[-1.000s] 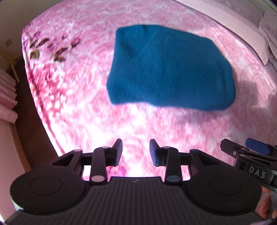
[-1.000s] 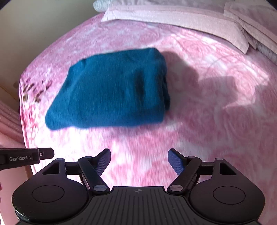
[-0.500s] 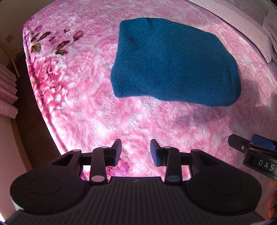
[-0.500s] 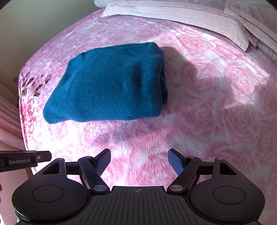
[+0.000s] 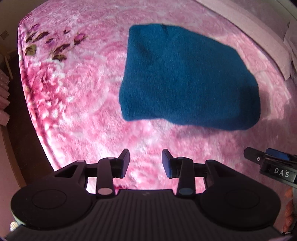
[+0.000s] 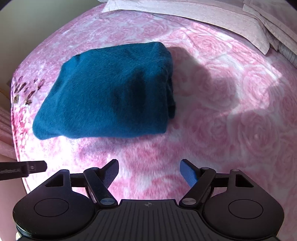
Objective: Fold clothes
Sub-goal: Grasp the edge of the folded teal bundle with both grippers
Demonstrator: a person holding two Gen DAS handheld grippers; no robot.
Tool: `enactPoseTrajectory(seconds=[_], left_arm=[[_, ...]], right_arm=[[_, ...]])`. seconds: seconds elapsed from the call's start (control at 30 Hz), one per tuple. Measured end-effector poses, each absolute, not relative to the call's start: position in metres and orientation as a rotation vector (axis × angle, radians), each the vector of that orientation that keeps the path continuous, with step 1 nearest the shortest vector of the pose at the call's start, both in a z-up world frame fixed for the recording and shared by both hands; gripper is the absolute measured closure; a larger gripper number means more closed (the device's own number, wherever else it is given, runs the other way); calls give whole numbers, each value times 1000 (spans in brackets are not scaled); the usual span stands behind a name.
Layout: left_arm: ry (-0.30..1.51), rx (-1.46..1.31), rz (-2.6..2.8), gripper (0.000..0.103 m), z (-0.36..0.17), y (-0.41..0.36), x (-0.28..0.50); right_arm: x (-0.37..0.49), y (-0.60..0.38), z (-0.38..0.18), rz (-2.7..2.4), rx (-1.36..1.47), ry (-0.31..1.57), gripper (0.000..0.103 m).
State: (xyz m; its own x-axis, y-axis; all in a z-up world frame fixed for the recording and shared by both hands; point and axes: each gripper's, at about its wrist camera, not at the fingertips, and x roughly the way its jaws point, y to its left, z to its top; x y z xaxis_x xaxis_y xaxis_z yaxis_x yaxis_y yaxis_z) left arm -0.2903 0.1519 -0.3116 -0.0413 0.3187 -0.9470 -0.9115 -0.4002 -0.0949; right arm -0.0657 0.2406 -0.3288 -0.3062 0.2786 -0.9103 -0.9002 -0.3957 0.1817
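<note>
Pink rose blanket (image 6: 232, 115) across nearly all of both views; plush, soft, easy to drag together with anything pulled over it. Pale pillows (image 6: 213, 16) along the upper right edge. Teal folded garment (image 6: 111, 92) left of centre in the right wrist view, upper centre-right in the left wrist view (image 5: 185, 79), flat on the blanket, touched by nothing. Right gripper (image 6: 149, 172) at bottom centre, fingers spread wide, empty. Left gripper (image 5: 145, 163) at bottom centre, fingers apart with a narrower gap, empty.

Risks, as judgement: thick stacked layers at the right edge, so perhaps only the top layer caught and the fold opened again. Narrow left gap maybe too small for the bundle. Blanket pile possibly pinched together with the cloth.
</note>
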Motion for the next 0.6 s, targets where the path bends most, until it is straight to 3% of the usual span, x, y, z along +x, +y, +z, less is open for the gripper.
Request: enactPoseTrajectory(seconds=[0.07, 0.17, 0.33, 0.6], left_arm=[[611, -1228, 1620, 69, -305, 153, -305], [478, -1196, 1646, 58, -302, 163, -339], [264, -1284, 1620, 43, -328, 183, -402], [-55, -1557, 1439, 41, -398, 215, -448]], right_arm=[[-65, 249, -326, 1866, -1053, 926, 27], [-58, 265, -322, 1967, -1006, 954, 27], [-10, 332, -335, 1991, -682, 1264, 27], [12, 418, -401, 1857, -455, 1647, 23]])
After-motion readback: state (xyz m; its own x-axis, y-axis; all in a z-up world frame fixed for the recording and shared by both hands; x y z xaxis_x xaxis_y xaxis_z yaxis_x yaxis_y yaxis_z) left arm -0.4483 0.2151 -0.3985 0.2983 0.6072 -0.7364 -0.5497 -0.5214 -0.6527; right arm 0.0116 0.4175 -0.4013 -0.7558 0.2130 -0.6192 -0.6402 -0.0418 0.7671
